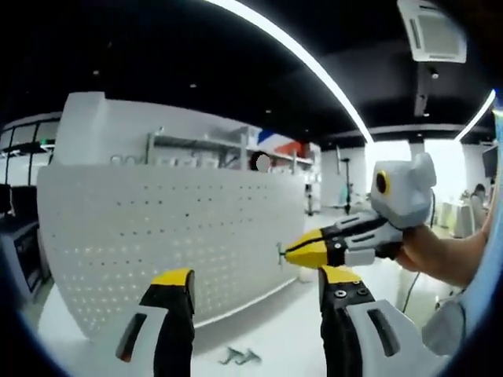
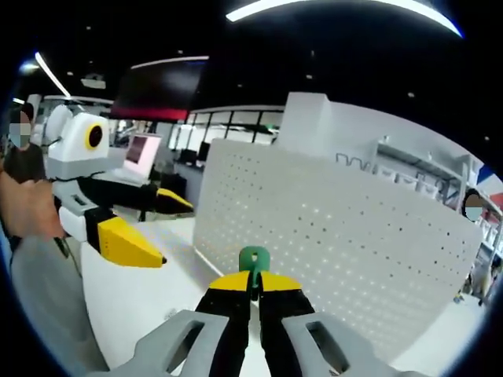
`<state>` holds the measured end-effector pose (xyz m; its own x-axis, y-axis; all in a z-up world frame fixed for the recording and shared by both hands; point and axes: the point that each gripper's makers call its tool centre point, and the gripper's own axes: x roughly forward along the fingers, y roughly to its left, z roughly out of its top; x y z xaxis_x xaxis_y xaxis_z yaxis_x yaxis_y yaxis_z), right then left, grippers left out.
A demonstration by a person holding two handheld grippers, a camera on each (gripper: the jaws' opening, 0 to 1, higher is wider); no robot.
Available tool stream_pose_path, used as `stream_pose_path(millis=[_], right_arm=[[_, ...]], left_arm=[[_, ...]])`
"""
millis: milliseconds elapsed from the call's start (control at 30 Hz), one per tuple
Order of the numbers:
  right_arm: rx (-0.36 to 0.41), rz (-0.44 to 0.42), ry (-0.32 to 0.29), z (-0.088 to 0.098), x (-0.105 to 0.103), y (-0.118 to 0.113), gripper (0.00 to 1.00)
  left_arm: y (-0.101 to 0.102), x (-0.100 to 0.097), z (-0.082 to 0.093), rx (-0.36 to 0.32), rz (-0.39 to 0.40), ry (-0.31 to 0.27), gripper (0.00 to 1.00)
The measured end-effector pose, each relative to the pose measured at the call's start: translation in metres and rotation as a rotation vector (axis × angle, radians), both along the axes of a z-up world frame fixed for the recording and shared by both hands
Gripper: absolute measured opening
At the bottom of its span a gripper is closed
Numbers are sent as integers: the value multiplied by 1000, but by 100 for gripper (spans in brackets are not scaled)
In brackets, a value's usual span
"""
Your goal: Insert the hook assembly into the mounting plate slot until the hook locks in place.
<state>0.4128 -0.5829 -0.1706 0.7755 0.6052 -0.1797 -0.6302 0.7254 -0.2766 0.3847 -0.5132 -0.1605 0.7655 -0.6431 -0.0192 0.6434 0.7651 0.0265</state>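
Observation:
A white pegboard mounting plate [image 1: 157,228] stands upright on the white table. My right gripper [image 1: 292,253] comes in from the right, holding a small hook [image 1: 280,253] at the board's right part; whether it touches I cannot tell. My left gripper [image 1: 255,279] is open and holds nothing, its jaws wide apart in front of the board. In the right gripper view my right gripper [image 2: 253,279] is shut on the green hook piece [image 2: 254,258], which points at the pegboard [image 2: 330,236]. The left gripper [image 2: 149,224] hangs open at the left.
Two loose metal hooks [image 1: 240,357] lie on the table [image 1: 267,322] in front of the board. A person's arm [image 1: 440,255] holds the right gripper. Shelving [image 1: 196,149] stands behind the board, and a monitor [image 2: 141,155] at the far left.

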Motion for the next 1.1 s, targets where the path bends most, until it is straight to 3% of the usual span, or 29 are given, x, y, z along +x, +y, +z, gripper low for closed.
stream_pose_path(millis=[200, 567, 1100], right_arm=[[3, -24, -11, 5, 7, -9, 1], [9, -70, -31, 14, 26, -25, 1], [58, -178, -60, 36, 66, -57, 1]], left_arm=[[14, 4, -3, 58, 30, -45, 70], [38, 16, 0, 78, 41, -80, 73], [36, 11, -3, 70, -29, -79, 73]])
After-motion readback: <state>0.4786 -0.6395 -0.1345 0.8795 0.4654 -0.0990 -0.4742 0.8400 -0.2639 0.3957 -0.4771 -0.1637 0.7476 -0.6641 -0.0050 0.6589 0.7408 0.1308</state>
